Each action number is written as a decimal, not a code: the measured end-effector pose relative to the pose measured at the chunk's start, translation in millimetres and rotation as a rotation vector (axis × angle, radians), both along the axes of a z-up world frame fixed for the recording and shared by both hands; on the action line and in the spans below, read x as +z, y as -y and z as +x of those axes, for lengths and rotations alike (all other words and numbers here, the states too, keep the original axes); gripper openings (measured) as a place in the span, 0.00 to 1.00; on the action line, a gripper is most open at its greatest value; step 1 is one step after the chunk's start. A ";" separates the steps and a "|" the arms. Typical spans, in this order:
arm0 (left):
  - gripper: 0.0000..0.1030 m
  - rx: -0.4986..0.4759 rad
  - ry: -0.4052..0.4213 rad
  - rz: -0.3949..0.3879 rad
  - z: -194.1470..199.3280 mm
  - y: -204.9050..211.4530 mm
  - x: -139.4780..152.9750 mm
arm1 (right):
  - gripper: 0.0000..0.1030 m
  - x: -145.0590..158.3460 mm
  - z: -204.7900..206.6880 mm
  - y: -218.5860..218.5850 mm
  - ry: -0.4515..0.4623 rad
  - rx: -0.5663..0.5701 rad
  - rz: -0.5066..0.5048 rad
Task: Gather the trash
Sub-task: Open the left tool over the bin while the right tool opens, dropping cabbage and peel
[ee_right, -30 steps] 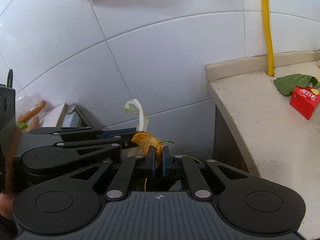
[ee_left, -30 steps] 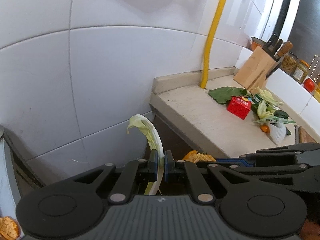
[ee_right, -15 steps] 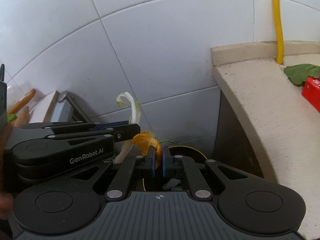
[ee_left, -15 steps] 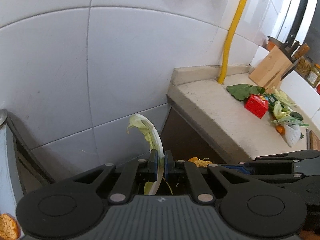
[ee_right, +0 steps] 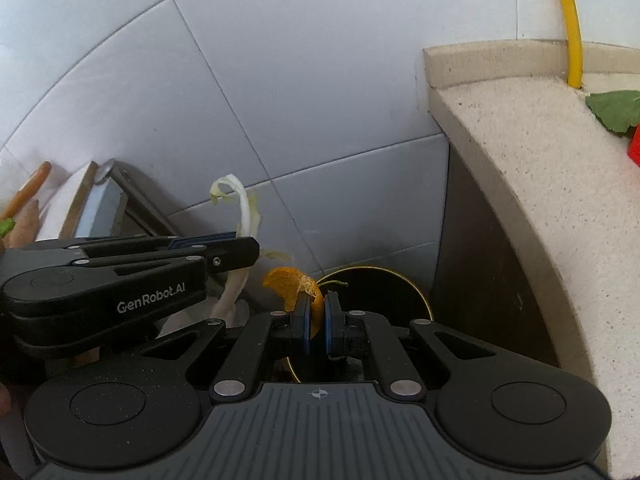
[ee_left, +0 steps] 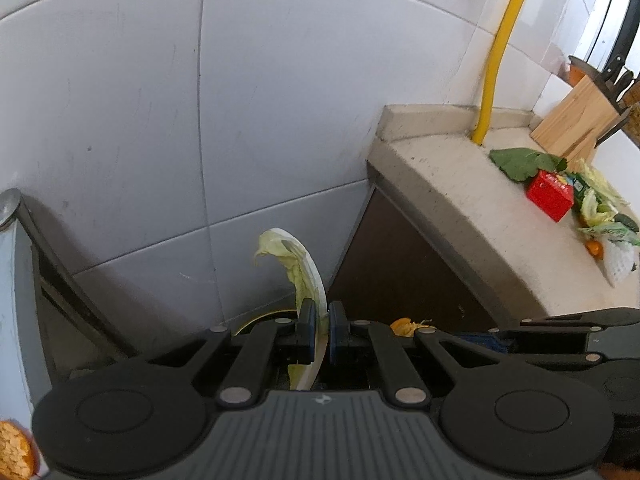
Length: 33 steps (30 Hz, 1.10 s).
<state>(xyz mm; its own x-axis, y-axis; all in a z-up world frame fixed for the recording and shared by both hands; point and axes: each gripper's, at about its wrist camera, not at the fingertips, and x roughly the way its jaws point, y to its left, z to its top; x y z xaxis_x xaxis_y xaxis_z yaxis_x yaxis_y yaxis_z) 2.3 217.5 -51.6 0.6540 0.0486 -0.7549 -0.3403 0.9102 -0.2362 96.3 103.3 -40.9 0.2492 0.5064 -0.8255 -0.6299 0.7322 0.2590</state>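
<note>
Orange peel point(ee_right: 298, 286) fills the right jaws, cabbage leaf point(ee_left: 304, 264) the left (both clamped tight).

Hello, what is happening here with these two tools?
A person is collecting kitchen trash. The left hand-held gripper is shut on a cabbage leaf, and the right hand-held gripper is shut on an orange peel. Both hang above a dark bin beside the counter, where more scraps lie.

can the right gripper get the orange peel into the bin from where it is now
Probably yes. The right gripper is shut on the orange peel just above the dark bin, and nothing covers the opening. The left gripper with its cabbage leaf is off to the side.
</note>
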 end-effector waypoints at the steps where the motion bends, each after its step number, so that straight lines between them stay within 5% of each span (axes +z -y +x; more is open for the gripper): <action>1: 0.04 0.000 -0.006 0.000 0.5 -0.1 -1.1 | 0.09 -0.5 0.8 -0.2 -0.002 -0.002 0.000; 22: 0.04 -0.001 -0.065 0.004 10.0 -4.1 -11.0 | 0.11 -17.2 15.8 -4.1 -0.041 -0.036 -0.026; 33: 0.05 0.011 -0.076 -0.001 13.5 -7.1 -13.8 | 0.22 -26.7 22.3 -9.2 -0.052 -0.037 -0.042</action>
<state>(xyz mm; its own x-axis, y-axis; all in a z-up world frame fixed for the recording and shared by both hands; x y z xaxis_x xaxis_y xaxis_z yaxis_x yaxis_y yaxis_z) 15.7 224.6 -65.4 0.5940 0.0545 -0.8026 -0.3676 0.9058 -0.2105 118.6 112.6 -67.6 0.2231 0.4625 -0.8581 -0.5888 0.7655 0.2595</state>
